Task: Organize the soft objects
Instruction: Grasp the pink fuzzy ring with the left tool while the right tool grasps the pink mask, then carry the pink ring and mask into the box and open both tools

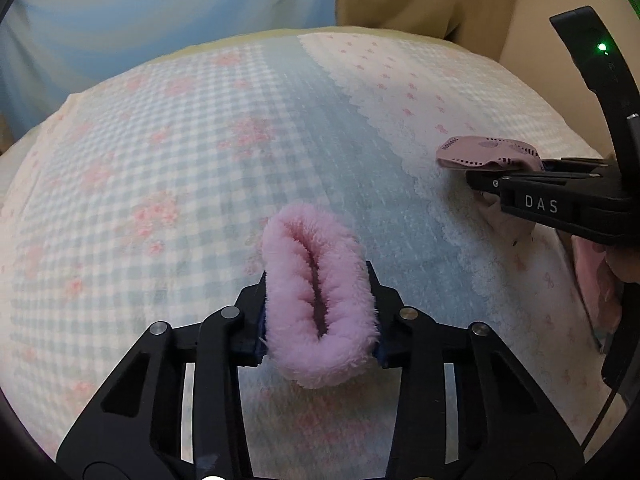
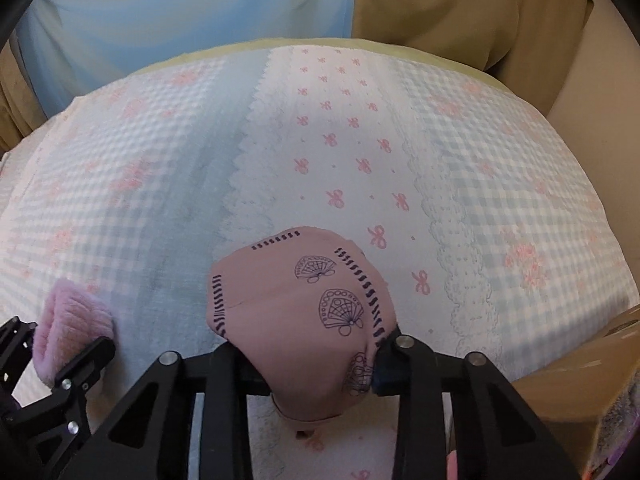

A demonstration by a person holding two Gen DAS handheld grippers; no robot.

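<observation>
Left tongs (image 1: 318, 308): clenched on the fluffy pink item (image 1: 318, 304) — we see both pads pressed into its pile, the item pinched into a narrow loop with a dark slit down its middle.
Right tongs (image 2: 316, 360): clenched on the dusty-pink printed cloth (image 2: 304, 312); the fabric bunches up between the jaws and drapes over them.
Location of the items: both are held just over the bed cover (image 1: 160, 168), the fluffy item to the left of the printed cloth and near it, the two apart.
Progress: we judge the task to be at its pickup stage — both items are gripped, neither is folded, stacked or put away. A cardboard box (image 2: 576, 384) shows at the right edge of the right wrist view; whether it is the destination we cannot tell.
Remaining: carrying, sorting and placing, as far as the pictures show.
Fluffy item: thick plush, long soft pile, rounded edges; it will compress readily.
Printed cloth: thin smooth weave, fan motifs, dashed dark border; limp, creases easily.
Bed cover: puckered seersucker-like gingham in pale blue and white, pink bows, scalloped lace-print bands.
</observation>
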